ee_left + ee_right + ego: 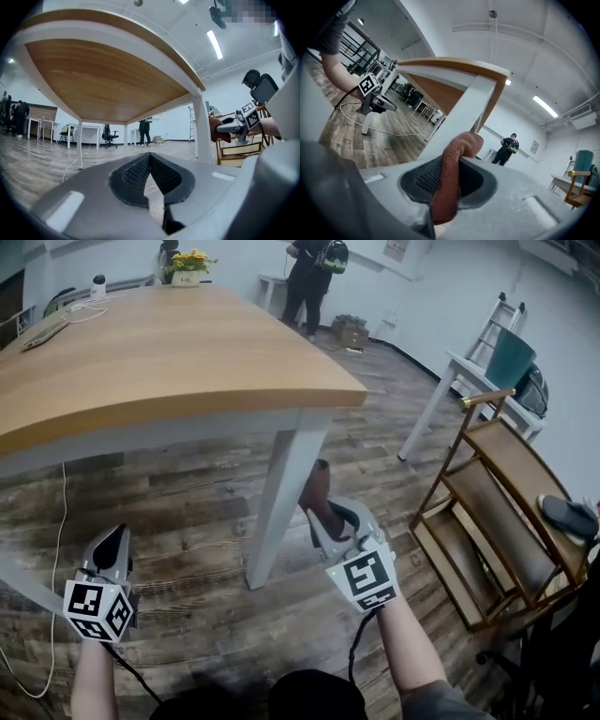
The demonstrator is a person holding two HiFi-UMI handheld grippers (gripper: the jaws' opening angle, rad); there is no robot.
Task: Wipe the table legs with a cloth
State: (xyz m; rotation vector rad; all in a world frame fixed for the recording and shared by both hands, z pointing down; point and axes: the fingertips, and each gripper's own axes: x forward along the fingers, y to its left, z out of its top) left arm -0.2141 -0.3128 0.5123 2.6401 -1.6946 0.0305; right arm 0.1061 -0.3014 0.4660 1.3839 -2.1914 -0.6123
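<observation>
Now, right gripper clamped on brown cloth, three o'clock of white table leg, left gripper jaws together, eight o'clock.

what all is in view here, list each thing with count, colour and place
table: one, wooden top, white legs, centre left
cloth: one, reddish brown, held beside the near table leg
flowers: one bunch, yellow, table's far end
shelf rack: one, wooden, right
small table: one, white, far right
cable: one, white, floor at left
person: one, dark clothes, standing at back
left gripper: one, grey, shut, empty, low left
right gripper: one, grey, shut on the cloth
</observation>
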